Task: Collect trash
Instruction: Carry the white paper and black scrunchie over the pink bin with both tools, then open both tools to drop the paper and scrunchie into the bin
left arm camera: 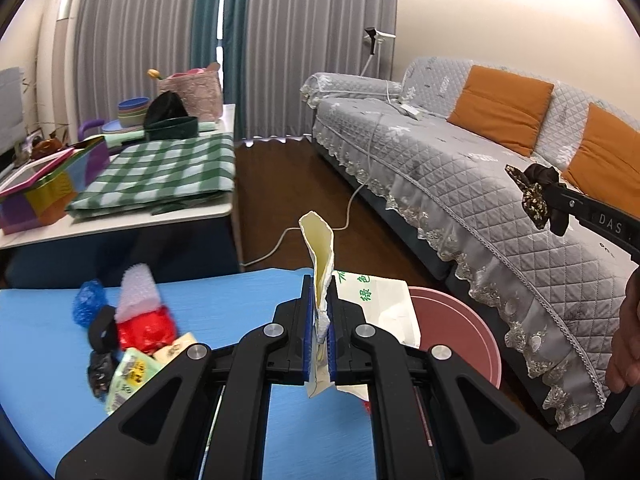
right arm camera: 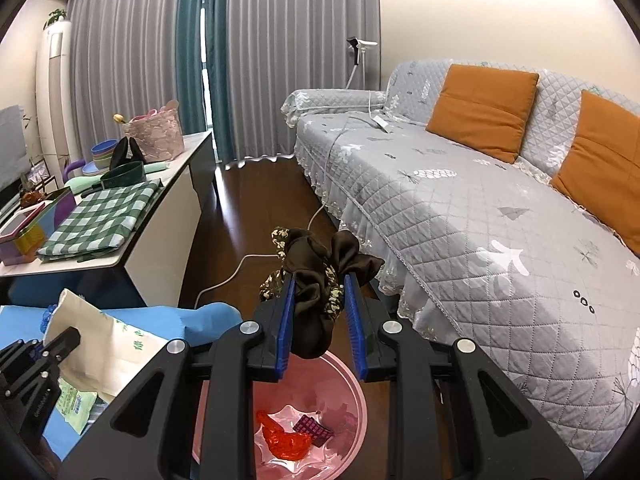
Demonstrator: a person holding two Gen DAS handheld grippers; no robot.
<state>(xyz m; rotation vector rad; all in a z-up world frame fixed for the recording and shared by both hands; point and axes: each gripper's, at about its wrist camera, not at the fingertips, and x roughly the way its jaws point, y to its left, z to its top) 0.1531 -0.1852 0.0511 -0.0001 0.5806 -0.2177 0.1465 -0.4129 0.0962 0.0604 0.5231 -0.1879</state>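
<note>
My left gripper [left arm camera: 320, 312] is shut on a cream paper bag with green print [left arm camera: 372, 308], held above the blue table [left arm camera: 48, 340] at its right edge. My right gripper [right arm camera: 320, 320] is shut on a dark brown scrunchie [right arm camera: 316, 280], held right over the pink bin [right arm camera: 352, 392]; the scrunchie also shows in the left wrist view [left arm camera: 538, 194]. The bin holds a red wrapper [right arm camera: 286, 442] and a dark purple wrapper [right arm camera: 312, 428]. Loose trash lies on the table: a red bag [left arm camera: 146, 330], a blue bag [left arm camera: 88, 306], bubble wrap [left arm camera: 138, 290], green packets [left arm camera: 128, 376].
The pink bin [left arm camera: 456, 320] stands on the dark wood floor between the blue table and a grey quilted sofa [right arm camera: 460, 216] with orange cushions. A white side table [right arm camera: 160, 216] at left carries a green checked cloth, bowls and boxes. A white cable [right arm camera: 224, 280] runs across the floor.
</note>
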